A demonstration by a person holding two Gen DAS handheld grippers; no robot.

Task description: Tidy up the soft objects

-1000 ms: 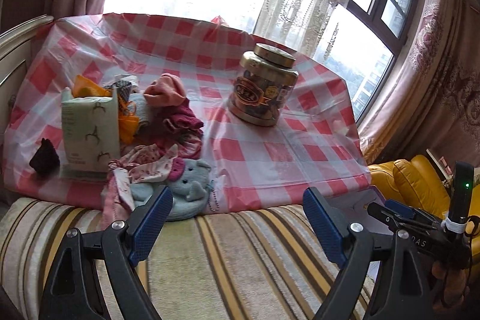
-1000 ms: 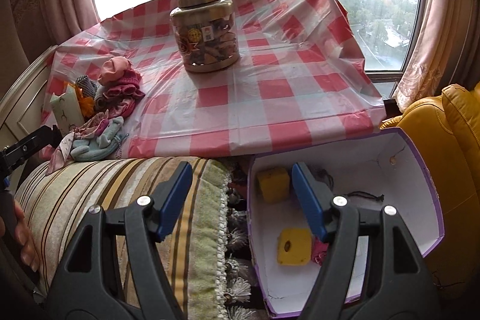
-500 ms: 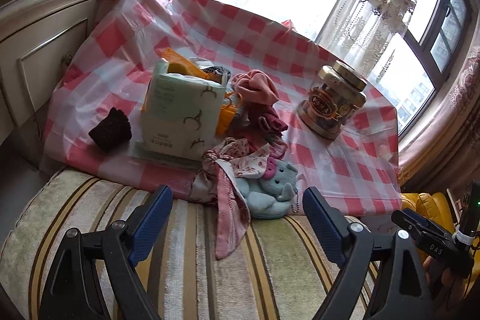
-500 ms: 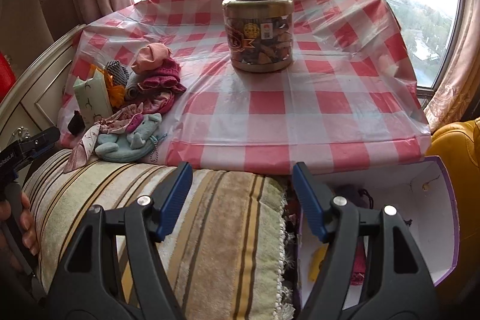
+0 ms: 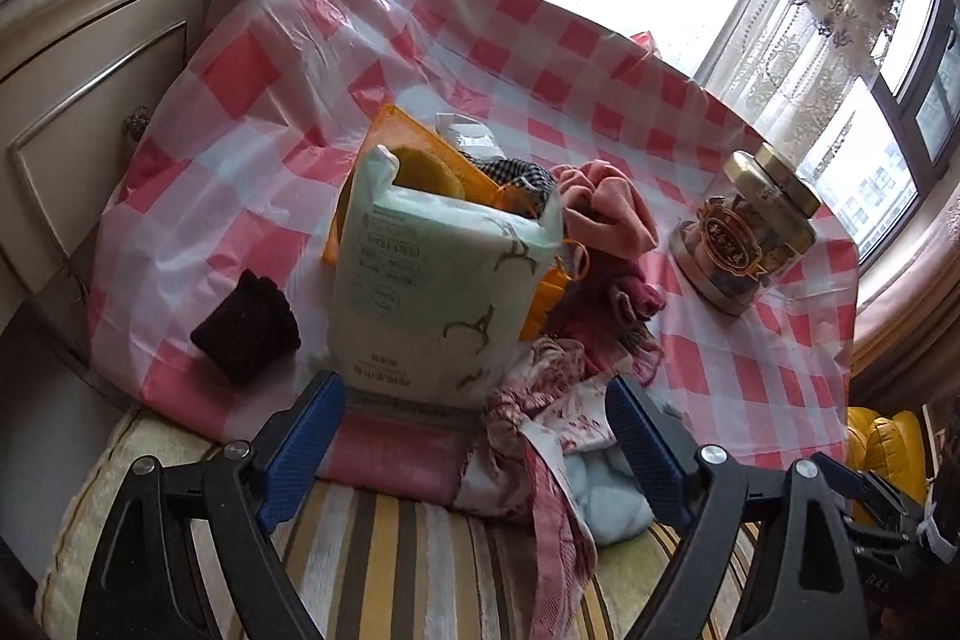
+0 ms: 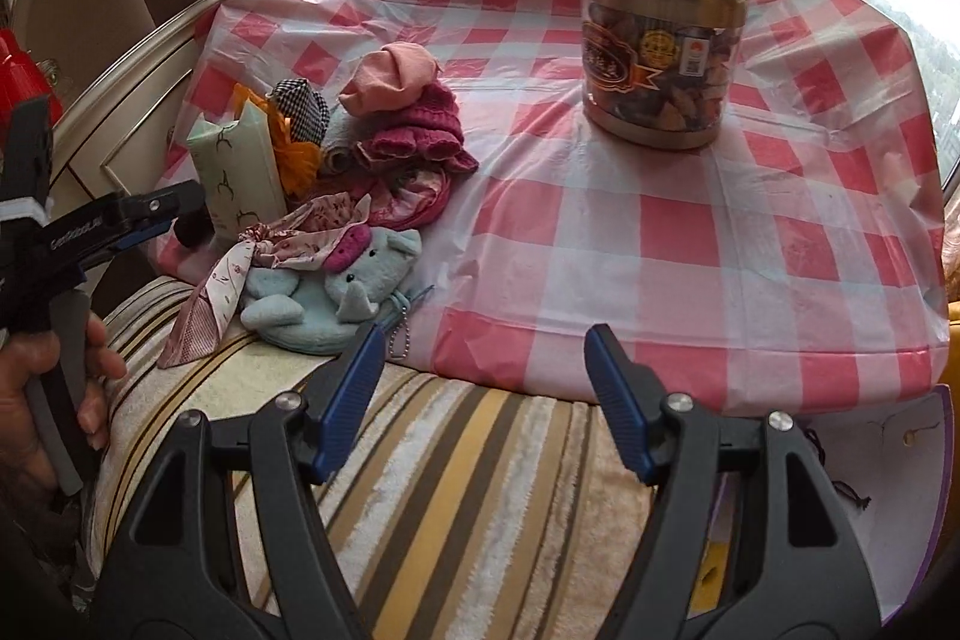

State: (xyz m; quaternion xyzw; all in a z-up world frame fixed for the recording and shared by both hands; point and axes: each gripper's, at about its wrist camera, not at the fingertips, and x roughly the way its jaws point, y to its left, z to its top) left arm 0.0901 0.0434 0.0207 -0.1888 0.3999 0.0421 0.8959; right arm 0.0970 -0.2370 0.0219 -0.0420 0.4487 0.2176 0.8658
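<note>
Left gripper (image 5: 474, 436) tilted downward, blue-padded jaws spread wide, nothing between pads. Right gripper (image 6: 485, 400) also angled down, jaws parted, somewhat narrower, nothing gripped. Left hand (image 6: 42, 400) visible at edge of right wrist view, fingers (image 6: 99, 358) curled around black handle. Right hand mostly out of sight.

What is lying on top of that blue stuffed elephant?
A floral pink scarf is draped over the blue stuffed elephant, covering the top of its head; one end trails onto the striped cushion. Its face and limbs show. What lies beneath the toy is hidden.
</note>
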